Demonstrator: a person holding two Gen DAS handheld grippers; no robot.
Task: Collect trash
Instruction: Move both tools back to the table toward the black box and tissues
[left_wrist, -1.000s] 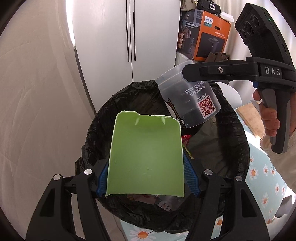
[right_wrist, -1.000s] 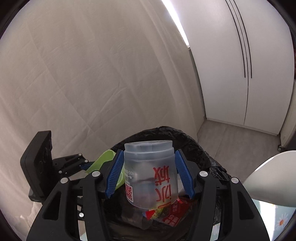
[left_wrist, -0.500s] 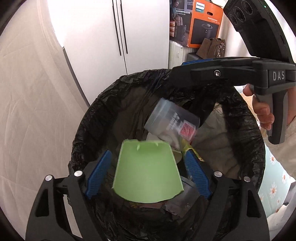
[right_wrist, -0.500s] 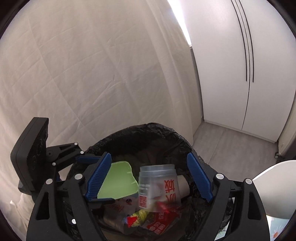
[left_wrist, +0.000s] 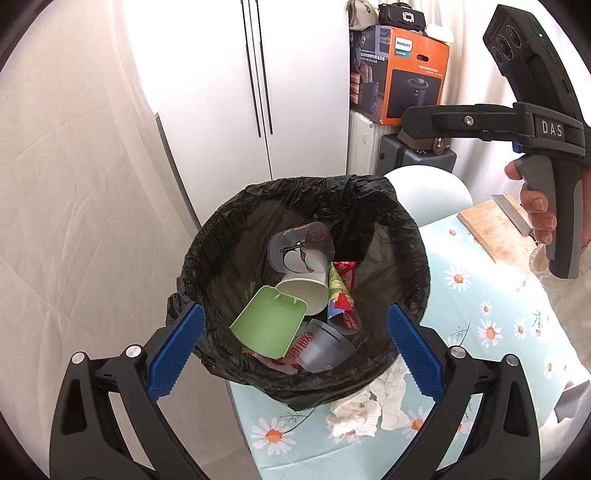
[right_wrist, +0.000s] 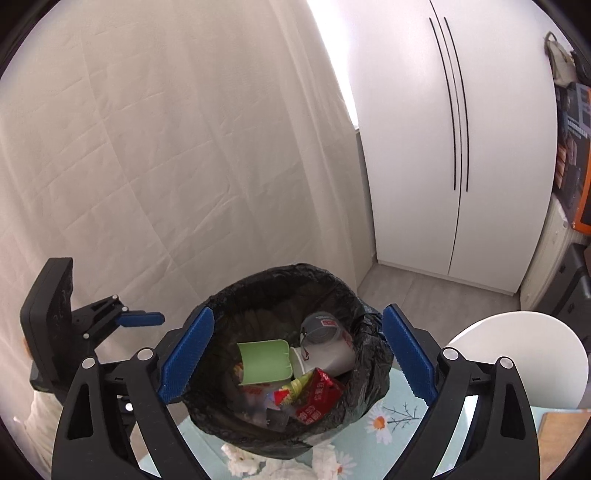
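Black plastic lined the trash bin (left_wrist: 402, 236), which stood at the edge of the daisy-print tablecloth (left_wrist: 491, 314) so that rubbish could be dropped straight in, and the green cup (left_wrist: 267, 325) and the clear printed cup (left_wrist: 301, 249) lay inside it among red wrappers (left_wrist: 341, 295) and a white paper cup (left_wrist: 306, 291). Both the left gripper (left_wrist: 293, 350) and the right gripper (right_wrist: 295, 356) hung above the rim with their jaws opening wide and nothing between the pads. Crumpled white tissues (left_wrist: 364, 406) lay on the cloth against the bin's near side, probably the next trash to collect.
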